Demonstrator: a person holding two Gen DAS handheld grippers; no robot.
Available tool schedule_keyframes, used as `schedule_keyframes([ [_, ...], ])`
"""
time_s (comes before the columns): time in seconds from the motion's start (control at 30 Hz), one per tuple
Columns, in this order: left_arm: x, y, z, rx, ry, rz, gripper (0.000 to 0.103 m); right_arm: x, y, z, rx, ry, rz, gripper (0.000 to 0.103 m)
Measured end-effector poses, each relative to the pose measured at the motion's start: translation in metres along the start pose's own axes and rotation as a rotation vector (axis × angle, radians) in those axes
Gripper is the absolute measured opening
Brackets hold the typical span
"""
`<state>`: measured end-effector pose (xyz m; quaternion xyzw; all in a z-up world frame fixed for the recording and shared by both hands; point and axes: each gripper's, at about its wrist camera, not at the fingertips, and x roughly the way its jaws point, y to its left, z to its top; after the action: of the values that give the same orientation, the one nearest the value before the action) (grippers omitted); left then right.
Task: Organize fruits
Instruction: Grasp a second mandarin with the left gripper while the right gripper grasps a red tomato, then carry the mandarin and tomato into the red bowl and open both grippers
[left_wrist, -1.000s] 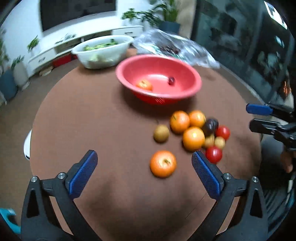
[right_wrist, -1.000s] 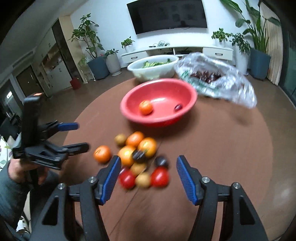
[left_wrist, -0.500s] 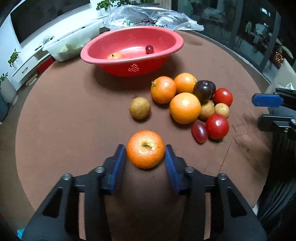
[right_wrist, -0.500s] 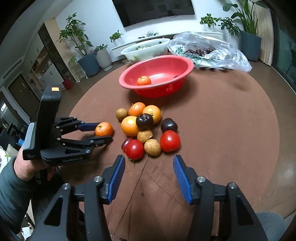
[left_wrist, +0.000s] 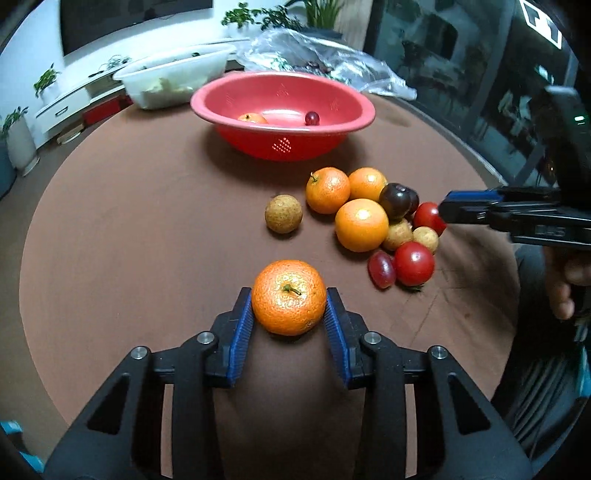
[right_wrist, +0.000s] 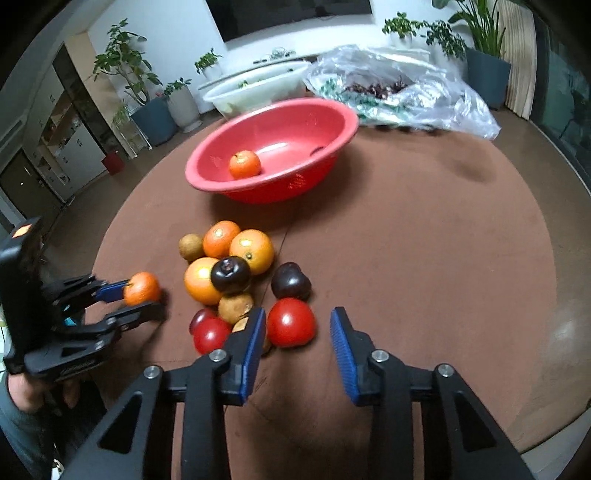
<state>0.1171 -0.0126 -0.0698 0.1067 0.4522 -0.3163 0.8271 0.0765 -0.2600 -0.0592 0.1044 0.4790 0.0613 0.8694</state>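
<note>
The left gripper is clamped on a mandarin, both blue pads pressed against its sides, stem facing up. The red bowl lies straight ahead of it, across open brown tabletop, so the carry looks like a plain forward lift and reach with nothing standing in the line (the lone brown fruit sits just right of that path). Whether the mandarin has left the surface I cannot tell.

The right gripper is open, jaws wide, with a tomato just ahead between its fingertips, nearer the left pad. That tomato is the near edge of the heap: a dark plum behind it, a second tomato and small brown fruits to the left, oranges beyond. The bowl is farther for this hand, past the heap, and already holds one mandarin and a small dark fruit.

The tabletop is round, matte brown and flat, so the round fruit could roll if nudged. Behind the bowl are a white tub of greens and a clear plastic bag. Beyond is a living room: white wall, dark television, low white cabinet, potted plants, dark glass on the right.
</note>
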Motion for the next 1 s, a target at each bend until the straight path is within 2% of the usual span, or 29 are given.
schedule_keyframes([
  [0.63, -0.008, -0.001, -0.009, -0.03, -0.021, -0.007, 0.036, 0.011, -0.002, 0.006, -0.004, 0.077, 0.048, 0.032],
  [0.87, -0.014, -0.002, -0.003, -0.032, -0.039, -0.014, 0.036, -0.008, -0.018, 0.004, 0.064, 0.019, 0.094, 0.032],
  [1.0, -0.021, 0.0, 0.015, -0.033, -0.073, -0.01, 0.036, -0.017, -0.037, 0.012, 0.12, -0.004, 0.08, 0.032],
])
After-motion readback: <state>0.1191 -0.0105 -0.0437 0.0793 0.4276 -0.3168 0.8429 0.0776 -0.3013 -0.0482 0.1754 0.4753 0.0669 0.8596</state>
